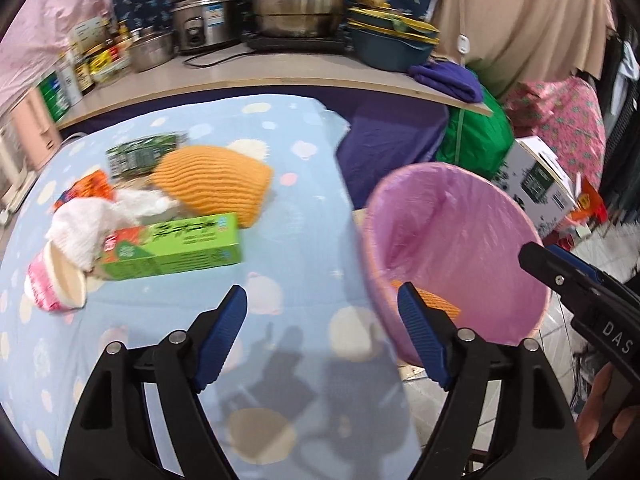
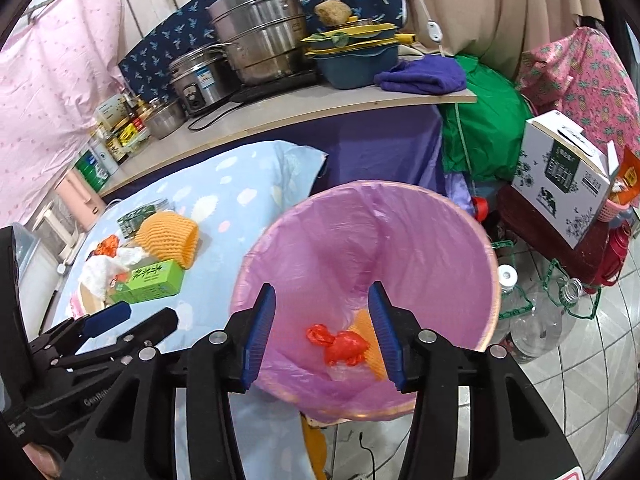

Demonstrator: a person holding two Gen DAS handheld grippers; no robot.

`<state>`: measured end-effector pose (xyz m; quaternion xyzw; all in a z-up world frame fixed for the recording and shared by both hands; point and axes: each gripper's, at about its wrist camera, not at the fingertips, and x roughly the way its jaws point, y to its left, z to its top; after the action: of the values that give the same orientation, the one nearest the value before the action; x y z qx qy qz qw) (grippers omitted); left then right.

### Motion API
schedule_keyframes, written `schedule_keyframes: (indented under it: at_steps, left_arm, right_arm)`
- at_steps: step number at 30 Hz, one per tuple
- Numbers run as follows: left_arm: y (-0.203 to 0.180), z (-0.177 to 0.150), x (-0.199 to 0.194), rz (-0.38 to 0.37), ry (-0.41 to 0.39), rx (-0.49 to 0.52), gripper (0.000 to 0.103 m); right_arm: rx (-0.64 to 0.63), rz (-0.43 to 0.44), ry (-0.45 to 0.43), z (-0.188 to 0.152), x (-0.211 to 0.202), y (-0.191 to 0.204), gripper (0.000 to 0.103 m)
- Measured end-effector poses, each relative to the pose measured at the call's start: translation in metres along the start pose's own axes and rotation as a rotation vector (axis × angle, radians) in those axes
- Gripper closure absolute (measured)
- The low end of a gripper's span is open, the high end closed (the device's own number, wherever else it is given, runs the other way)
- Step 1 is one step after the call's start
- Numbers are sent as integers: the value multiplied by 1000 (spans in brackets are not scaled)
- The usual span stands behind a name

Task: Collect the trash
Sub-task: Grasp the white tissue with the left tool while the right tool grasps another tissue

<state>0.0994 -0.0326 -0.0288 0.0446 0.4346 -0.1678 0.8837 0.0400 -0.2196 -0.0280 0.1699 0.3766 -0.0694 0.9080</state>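
Observation:
A bin with a pink liner point(image 1: 456, 248) stands beside the blue-clothed table point(image 1: 280, 320); in the right wrist view the bin point(image 2: 400, 248) holds a red plastic scrap point(image 2: 340, 346) and an orange foam net point(image 2: 366, 332). On the table lie a green box point(image 1: 172, 246), an orange foam net point(image 1: 216, 184), white crumpled paper point(image 1: 88, 228), a pink cup point(image 1: 52, 284), an orange wrapper point(image 1: 86, 190) and a green packet point(image 1: 140, 154). My left gripper point(image 1: 322, 336) is open and empty over the table edge. My right gripper point(image 2: 322, 336) is open and empty above the bin.
A shelf point(image 1: 240, 76) behind the table carries steel pots point(image 1: 296, 0), a rice cooker point(image 1: 204, 16), jars point(image 1: 92, 60), stacked basins point(image 1: 392, 40) and a purple cloth point(image 1: 448, 78). A printed carton point(image 2: 560, 180) and plastic bottles point(image 2: 536, 320) stand on the tiled floor to the right.

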Motion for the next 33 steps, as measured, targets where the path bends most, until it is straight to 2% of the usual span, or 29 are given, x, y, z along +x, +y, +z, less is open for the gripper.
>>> schedule_keyframes:
  at_steps: [5,13,19,24,33]
  left_arm:
    - [52,-10,-7,62,6,-110,27]
    - [132,-29,-16,149,23,-272,20]
    - [182,-36,-24,199,11,-350,19]
    - [213,-25,-26,223,-24,-374,19]
    - [244,16,-1,236,-59,-310,19]
  right_arm:
    - [-49,33,22,-4,9,30,55]
    - [-144,96,67,-13,28,90,55]
    - [-208,146,108,-19,49,136,55]
    - [-247,170,126,-21,62,168,55]
    - [-281,180,153,-15,86,201,55]
